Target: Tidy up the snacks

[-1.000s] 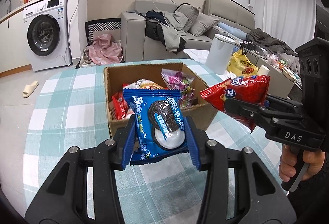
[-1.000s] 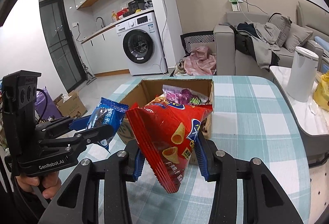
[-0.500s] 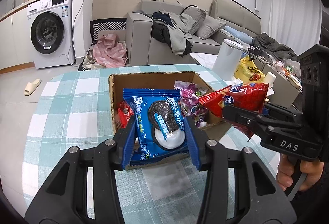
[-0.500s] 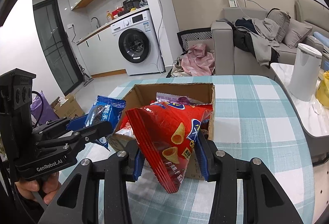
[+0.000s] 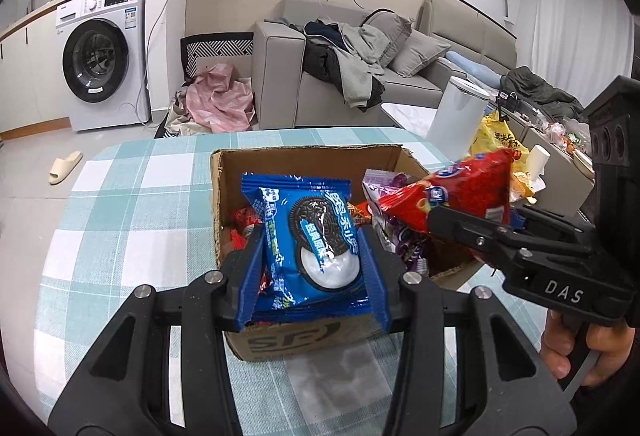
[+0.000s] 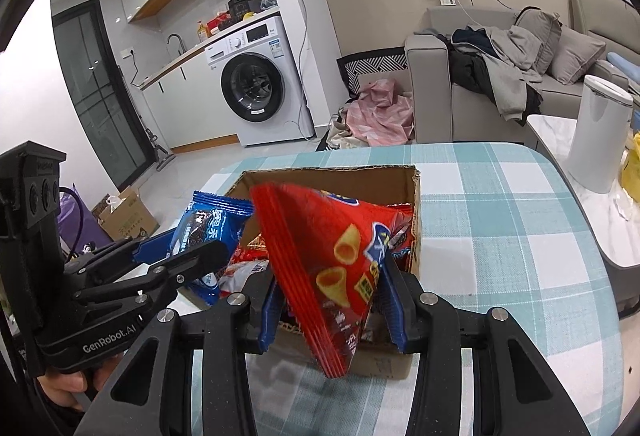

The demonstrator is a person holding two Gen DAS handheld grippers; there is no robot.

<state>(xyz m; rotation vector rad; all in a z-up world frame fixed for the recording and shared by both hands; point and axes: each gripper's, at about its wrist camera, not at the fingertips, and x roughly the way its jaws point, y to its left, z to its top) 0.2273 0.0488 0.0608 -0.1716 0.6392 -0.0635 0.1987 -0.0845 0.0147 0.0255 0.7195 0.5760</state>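
Gripping a blue cookie packet [image 5: 310, 244], the left gripper [image 5: 312, 276] hangs over the open brown cardboard box [image 5: 288, 340] on the checked table [image 5: 132, 220]; the right gripper [image 6: 334, 300] clamps a red corn-snack bag [image 6: 332, 256] above the box's near edge.

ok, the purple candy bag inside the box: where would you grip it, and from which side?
Take the purple candy bag by its upper sealed edge, coming straight down from above. It stands against the far right corner of the cardboard box, so the walls block any sideways approach, and the flat top seam is the only part that sticks up above the other snacks. The red chip bag hovers in front of it now and hides its lower part.
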